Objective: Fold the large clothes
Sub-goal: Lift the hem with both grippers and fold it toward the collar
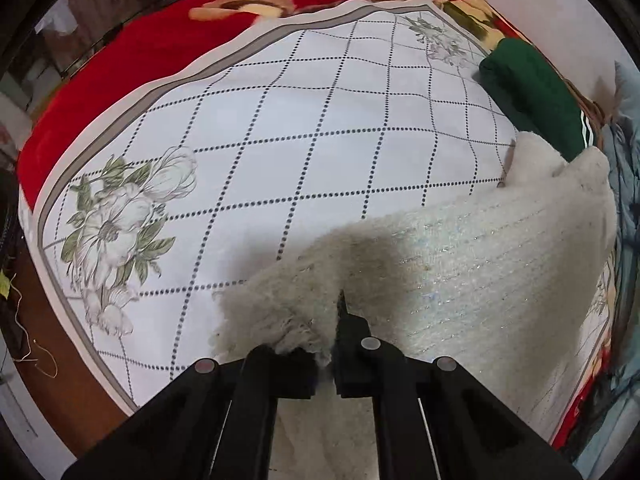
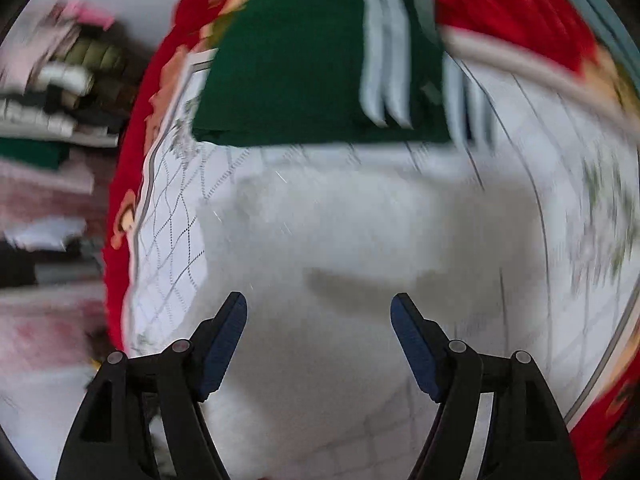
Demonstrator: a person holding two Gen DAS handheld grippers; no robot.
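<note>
Nearest the left wrist camera, left hand-held gripper (image 1: 338, 320) clamped tight on a fold of the cream fuzzy sweater (image 1: 460, 264), fabric bunched around and partly hiding the fingertips. Lower body of the gripper cut off by the picture's bottom edge. Beyond the pinch, sweater spread rightward across the white bedsheet (image 1: 280, 140) with its dotted diamond grid and flower prints, far right end raised in a soft hump, sleeve or hem impossible to tell. Further right, folded green garment (image 1: 532, 96) with white stripes, lying on the sheet just beside the sweater's far end, its right part hidden behind the hump. Past the sheet's grey border, red floral blanket (image 1: 140, 52) along the far and left sides; dark furniture at far left too dim to make out.

Nearest the right wrist camera, right hand-held gripper (image 2: 319, 312) spread wide with nothing between the blue pads (image 2: 224, 344), hanging over the sweater (image 2: 340, 240), here only a pale blur with edges hard to trace. Farther off, green garment (image 2: 300, 60) smeared by motion, stripes streaked. Far left, stacked clothes (image 2: 52, 92), blurred beyond telling apart.
</note>
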